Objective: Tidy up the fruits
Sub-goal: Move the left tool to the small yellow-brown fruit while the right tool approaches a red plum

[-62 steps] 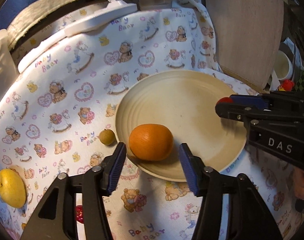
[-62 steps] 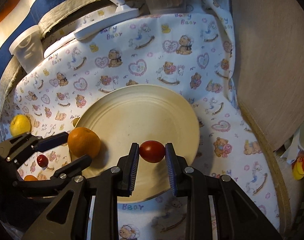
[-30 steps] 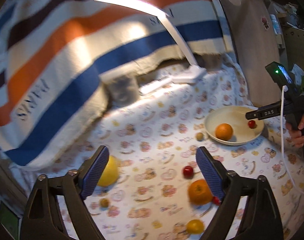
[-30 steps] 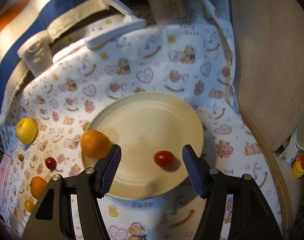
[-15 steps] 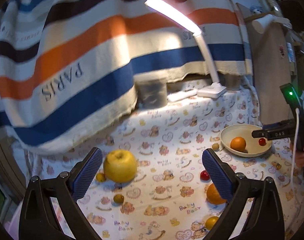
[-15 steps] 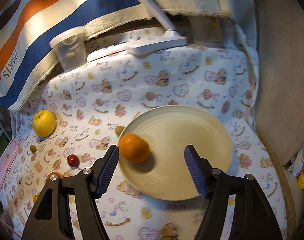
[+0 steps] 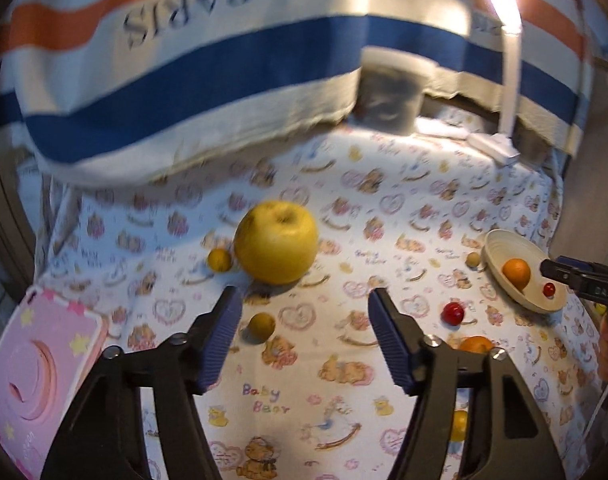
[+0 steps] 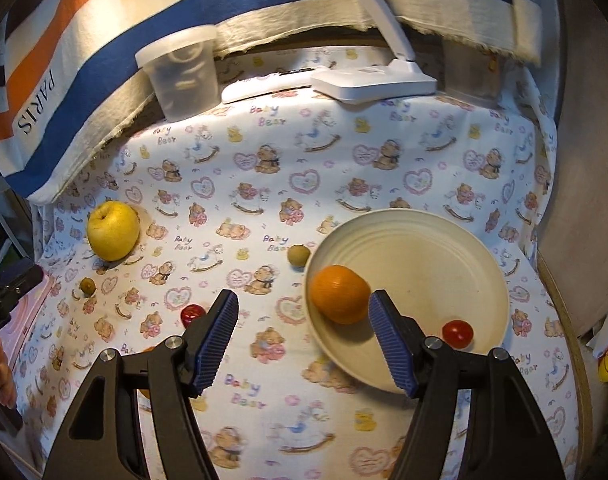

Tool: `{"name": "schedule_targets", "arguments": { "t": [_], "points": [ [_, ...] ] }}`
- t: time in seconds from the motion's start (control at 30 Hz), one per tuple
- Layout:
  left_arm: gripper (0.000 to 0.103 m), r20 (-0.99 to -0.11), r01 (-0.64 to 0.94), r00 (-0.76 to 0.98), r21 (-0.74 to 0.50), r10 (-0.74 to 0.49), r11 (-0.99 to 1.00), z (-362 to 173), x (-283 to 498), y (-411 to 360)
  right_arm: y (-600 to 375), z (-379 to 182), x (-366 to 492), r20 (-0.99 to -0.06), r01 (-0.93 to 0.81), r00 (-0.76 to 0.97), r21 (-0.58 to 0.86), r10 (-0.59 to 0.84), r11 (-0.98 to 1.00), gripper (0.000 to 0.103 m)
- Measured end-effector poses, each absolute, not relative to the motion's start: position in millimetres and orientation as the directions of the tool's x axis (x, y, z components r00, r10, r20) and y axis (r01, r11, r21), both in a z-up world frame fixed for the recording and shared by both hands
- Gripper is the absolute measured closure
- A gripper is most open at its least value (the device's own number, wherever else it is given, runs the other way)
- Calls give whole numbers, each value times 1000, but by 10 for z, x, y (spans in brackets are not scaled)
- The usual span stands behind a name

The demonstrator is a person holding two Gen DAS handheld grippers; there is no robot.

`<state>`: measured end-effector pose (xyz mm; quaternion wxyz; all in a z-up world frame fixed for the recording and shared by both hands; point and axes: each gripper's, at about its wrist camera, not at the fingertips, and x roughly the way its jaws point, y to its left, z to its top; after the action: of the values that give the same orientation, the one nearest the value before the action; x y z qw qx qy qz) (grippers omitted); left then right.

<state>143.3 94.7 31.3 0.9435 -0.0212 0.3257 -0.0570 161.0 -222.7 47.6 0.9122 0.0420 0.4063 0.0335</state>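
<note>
**Fruits partly gathered on plate, remainder on cloth**

Fruits are found in two groups. Nearest the left gripper point(image 7: 301, 336), whose jaws are closing with nothing between them, a small brown fruit point(image 7: 262, 325) is seen on the bear-print cloth point(image 7: 344, 400); beyond it a yellow apple point(image 7: 276, 242) is set. The right gripper point(image 8: 301, 340) is held apart and empty, just before the cream plate point(image 8: 444, 240). On that plate an orange point(image 8: 340, 294) and a cherry tomato point(image 8: 457, 333) are recorded. Farther back, a clear tub point(image 8: 181, 76) and a lamp base point(image 8: 374, 84) are noted.
</note>
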Motion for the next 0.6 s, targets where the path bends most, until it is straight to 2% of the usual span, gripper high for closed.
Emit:
{"name": "schedule_targets", "arguments": {
  "t": [0.13,0.17,0.6],
  "points": [
    [66,-673,68,729,-114,-127,991,144,1605,1078,-1981,539,1674,-736,-49,667,115,118,992,34],
    [68,-680,73,719,-138,-148,988,98,1646,1115,-1935,546,1685,-735,-54,667,115,122,992,34],
    [69,-723,28,665,-225,-187,974,-292,1935,1391,-1417,701,1724,-688,-126,679,236,258,963,34]
  ]
}}
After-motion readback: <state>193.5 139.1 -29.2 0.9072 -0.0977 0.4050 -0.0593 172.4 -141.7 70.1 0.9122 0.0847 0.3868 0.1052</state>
